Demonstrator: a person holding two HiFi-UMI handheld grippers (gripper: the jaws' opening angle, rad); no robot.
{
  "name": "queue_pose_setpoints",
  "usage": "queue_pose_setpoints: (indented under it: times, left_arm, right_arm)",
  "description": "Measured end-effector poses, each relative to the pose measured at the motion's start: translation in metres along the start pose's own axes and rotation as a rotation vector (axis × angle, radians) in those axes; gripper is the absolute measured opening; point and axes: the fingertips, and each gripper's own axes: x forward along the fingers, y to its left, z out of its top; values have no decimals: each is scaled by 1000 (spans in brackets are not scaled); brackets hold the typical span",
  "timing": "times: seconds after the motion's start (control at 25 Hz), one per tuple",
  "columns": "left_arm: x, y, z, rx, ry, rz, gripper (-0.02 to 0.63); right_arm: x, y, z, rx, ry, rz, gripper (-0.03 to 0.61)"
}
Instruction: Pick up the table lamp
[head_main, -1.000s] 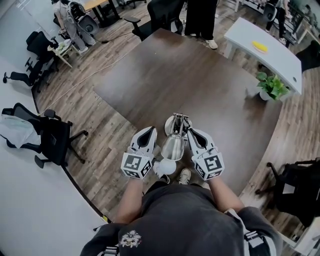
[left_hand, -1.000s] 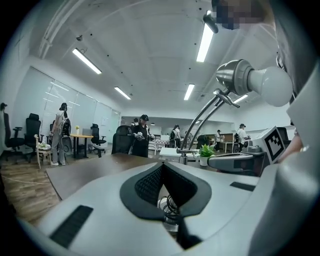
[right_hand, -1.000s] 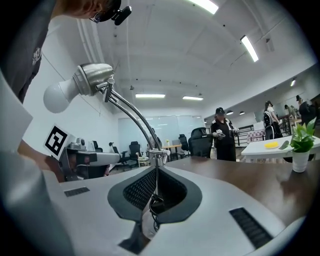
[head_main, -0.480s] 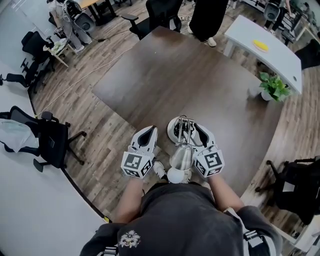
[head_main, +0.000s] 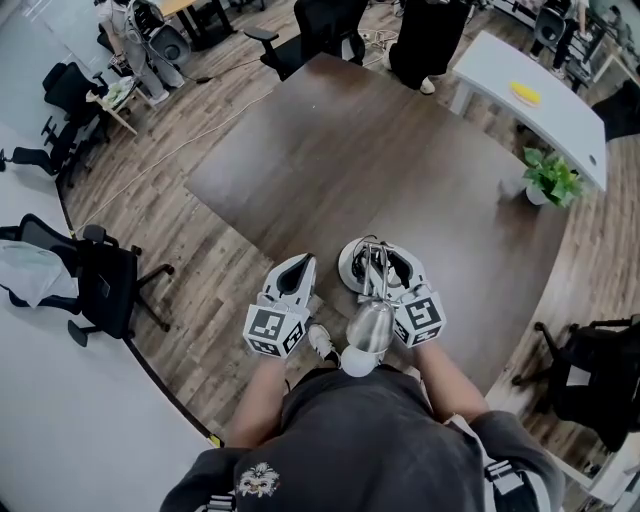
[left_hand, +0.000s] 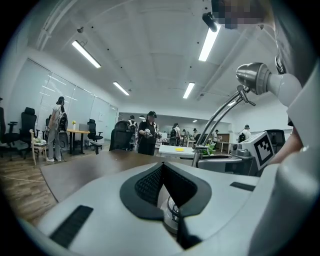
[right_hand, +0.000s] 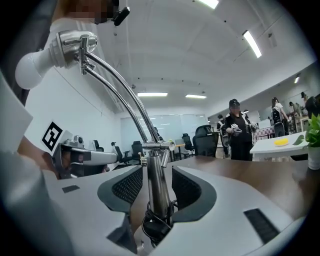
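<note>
Two grippers at lower centre, right gripper jaws opening around the upright table lamp stem, lamp on brown table, left gripper pressed together, empty.

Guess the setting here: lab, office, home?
Probably an open-plan office or lab space: rolling office chairs, a white desk, a big brown table, long ceiling strip lights.

Lamp base half hidden, yellow thing unidentifiable
</note>
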Motion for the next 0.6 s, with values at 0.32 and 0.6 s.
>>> queue_pose_setpoints:
  times: [0.32, 0.6]
  left_arm:
    - [4, 3, -1, -5, 5, 1, 8]
    - [6, 1, -4, -12, 9, 2, 8]
  right_arm:
    - [7, 2, 9, -27, -34, 17, 122]
    - [5, 3, 10, -35, -35, 3, 118]
